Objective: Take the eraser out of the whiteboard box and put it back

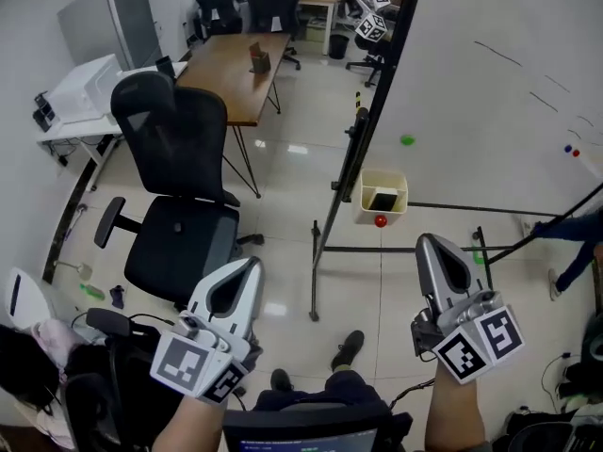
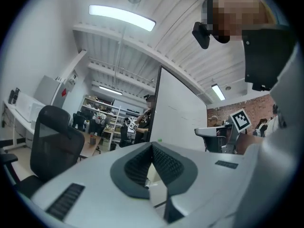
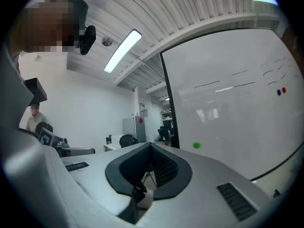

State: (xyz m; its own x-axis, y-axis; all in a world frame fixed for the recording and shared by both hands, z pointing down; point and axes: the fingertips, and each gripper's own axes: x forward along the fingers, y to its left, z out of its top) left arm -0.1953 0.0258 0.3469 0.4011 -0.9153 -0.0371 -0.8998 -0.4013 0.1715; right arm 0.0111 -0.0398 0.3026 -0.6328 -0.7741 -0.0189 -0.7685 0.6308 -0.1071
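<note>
Office | whiteboard box ahead | left tongs, right tongs closed, empty

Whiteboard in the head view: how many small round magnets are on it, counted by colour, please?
Green magnet: 1
Blue magnet: 1
Red magnets: 2, the second just under the box
Total: 4
</note>
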